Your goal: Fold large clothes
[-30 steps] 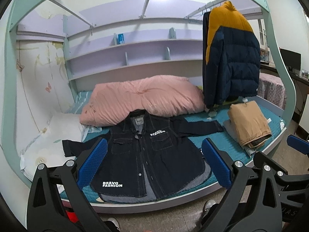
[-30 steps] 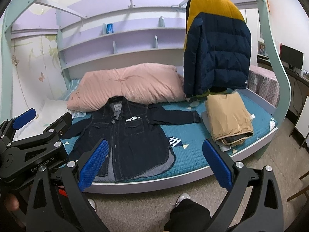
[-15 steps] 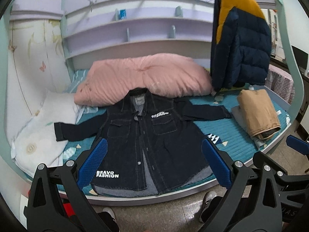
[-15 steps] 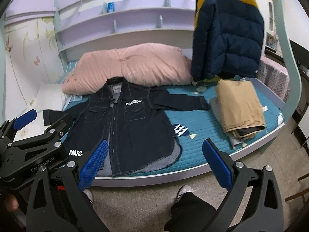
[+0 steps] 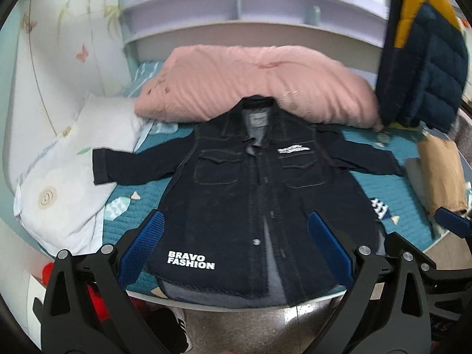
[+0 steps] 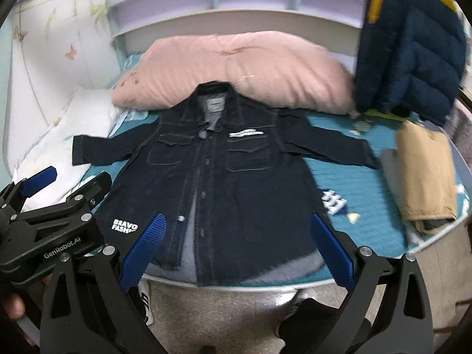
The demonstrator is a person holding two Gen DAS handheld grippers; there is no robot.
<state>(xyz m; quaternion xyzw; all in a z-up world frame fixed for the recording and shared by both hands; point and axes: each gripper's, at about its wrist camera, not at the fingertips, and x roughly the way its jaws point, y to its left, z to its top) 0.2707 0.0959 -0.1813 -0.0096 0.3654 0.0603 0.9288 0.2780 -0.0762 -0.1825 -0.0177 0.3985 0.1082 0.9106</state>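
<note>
A dark denim jacket (image 5: 236, 194) (image 6: 224, 174) lies flat and front-up on the teal bed (image 5: 129, 215) (image 6: 374, 221), both sleeves spread out, its hem at the bed's front edge. White "BRAVO FASHION" lettering marks its lower left front. My left gripper (image 5: 234, 247) hovers open just short of the hem, with nothing between its blue pads (image 5: 141, 244). My right gripper (image 6: 236, 246) is open too, also over the hem, empty. The left gripper's body (image 6: 50, 230) shows in the right wrist view, low on the left.
A pink quilt (image 5: 256, 82) lies behind the jacket's collar. A white pillow (image 5: 70, 165) sits under the left sleeve. A folded tan garment (image 6: 421, 174) rests at the right. A navy-and-yellow puffer jacket (image 6: 410, 44) hangs above it. The person's shoes (image 5: 180, 327) stand on the floor below.
Both grippers have moved forward and lower toward the bed, so the jacket fills much more of each view. Both stay open and empty.
</note>
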